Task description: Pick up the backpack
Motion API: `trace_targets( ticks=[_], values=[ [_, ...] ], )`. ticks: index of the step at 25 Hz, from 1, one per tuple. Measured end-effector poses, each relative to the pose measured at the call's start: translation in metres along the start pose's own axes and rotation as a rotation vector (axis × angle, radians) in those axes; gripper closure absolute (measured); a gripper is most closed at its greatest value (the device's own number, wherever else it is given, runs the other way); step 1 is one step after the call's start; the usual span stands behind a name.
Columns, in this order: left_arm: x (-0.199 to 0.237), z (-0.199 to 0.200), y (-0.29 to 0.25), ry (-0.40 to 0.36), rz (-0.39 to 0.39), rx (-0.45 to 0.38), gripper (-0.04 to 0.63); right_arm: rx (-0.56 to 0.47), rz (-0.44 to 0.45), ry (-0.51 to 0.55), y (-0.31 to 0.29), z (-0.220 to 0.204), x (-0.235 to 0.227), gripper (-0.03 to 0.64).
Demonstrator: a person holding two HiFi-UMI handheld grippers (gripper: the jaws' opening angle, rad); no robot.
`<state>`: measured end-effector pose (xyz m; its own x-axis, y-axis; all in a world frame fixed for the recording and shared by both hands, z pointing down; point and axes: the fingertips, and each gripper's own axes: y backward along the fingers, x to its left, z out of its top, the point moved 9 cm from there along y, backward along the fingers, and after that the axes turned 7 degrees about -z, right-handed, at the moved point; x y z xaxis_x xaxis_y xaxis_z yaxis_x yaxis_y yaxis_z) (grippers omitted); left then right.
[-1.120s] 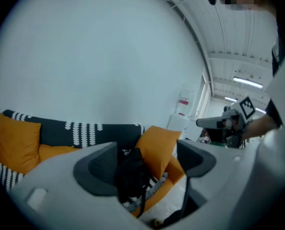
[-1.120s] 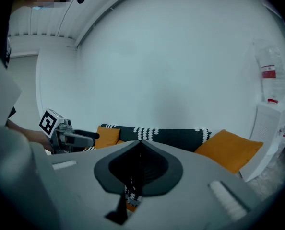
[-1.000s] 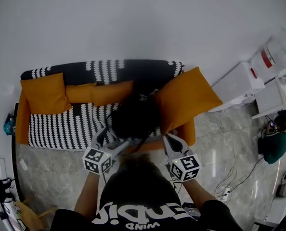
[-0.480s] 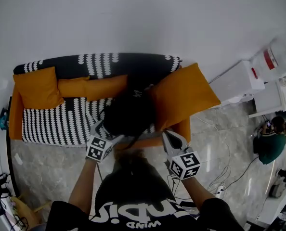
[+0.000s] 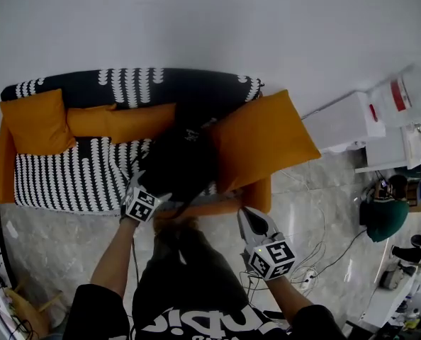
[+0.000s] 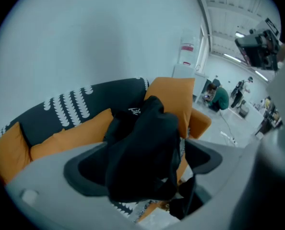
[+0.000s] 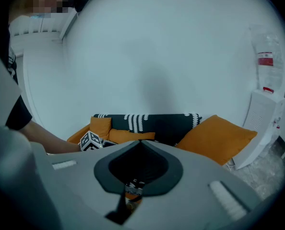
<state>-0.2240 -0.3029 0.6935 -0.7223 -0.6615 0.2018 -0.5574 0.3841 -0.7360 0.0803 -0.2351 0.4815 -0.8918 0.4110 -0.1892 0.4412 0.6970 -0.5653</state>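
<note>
I am holding both claws out, the backpack sitting between my left one's jaws.

My right claw [image 7: 140,143] is hanging over the marble floor [image 5: 76,250] at lower right of the head view, its jaws closed tip to tip and carrying nothing. My left claw [image 6: 145,164] is reaching in at mid-frame with its jaws spread wide. The black backpack [image 5: 182,165] is filling the gap, though the pads are not visibly squeezing it. The backpack is resting on the black-and-white striped sofa [image 5: 62,183], just beside a big orange cushion [image 5: 264,140].
</note>
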Motion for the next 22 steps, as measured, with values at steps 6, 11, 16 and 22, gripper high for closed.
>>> trace_targets(
  ticks=[6, 11, 16, 22],
  values=[
    [0.024, -0.010, -0.044, -0.021, -0.013, 0.053, 0.100, 0.076, -0.012, -0.045, -0.020, -0.019, -0.012, 0.615],
    [0.037, -0.012, -0.059, -0.014, -0.065, 0.083, 0.129, 0.106, -0.007, -0.059, -0.036, -0.024, -0.015, 0.615],
    [0.035, -0.015, -0.062, 0.007, -0.134, 0.125, 0.269, 0.116, -0.009, -0.075, -0.039, -0.026, -0.020, 0.615],
    [0.030, -0.019, -0.066, 0.067, -0.167, 0.178, 0.495, 0.123, -0.015, -0.091, -0.045, -0.026, -0.024, 0.615]
  ],
)
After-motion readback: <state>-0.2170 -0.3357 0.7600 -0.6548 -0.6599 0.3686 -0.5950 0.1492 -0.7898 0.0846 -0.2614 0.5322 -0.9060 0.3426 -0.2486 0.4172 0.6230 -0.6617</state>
